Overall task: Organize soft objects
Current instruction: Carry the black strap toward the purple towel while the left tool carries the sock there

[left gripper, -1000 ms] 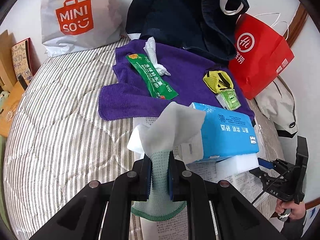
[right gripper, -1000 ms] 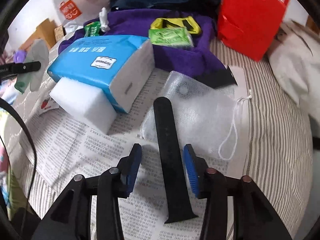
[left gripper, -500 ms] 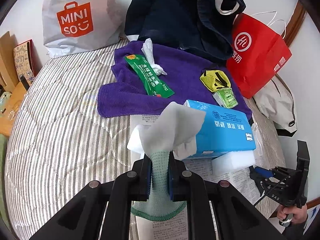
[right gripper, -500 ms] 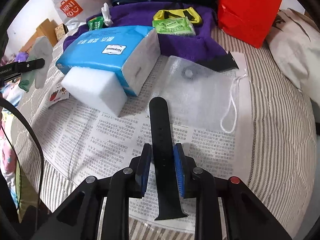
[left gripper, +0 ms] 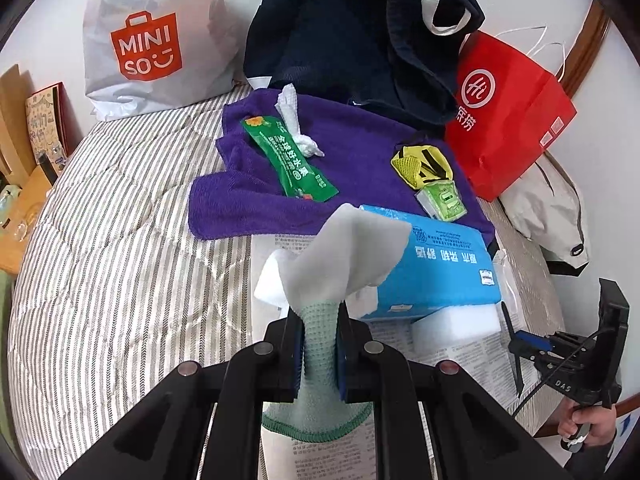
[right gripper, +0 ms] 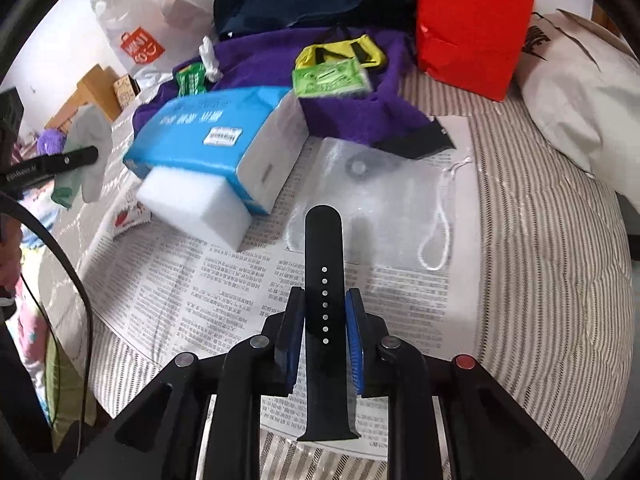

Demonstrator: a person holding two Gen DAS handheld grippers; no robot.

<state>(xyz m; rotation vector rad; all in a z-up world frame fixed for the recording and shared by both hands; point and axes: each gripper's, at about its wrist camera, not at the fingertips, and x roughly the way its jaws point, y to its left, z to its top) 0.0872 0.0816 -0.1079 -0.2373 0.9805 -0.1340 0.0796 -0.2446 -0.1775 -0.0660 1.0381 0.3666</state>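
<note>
Strap (right gripper: 324, 320) lies lengthwise between our right tool (right gripper: 323, 334), its long axis running straight ahead toward the mesh pouch (right gripper: 376, 208); the jaws are closing, apparently pinching it. Our left tool (left gripper: 319, 354) stays clamped on the green cloth (left gripper: 340, 256) above the newspaper (right gripper: 224, 280).
</note>
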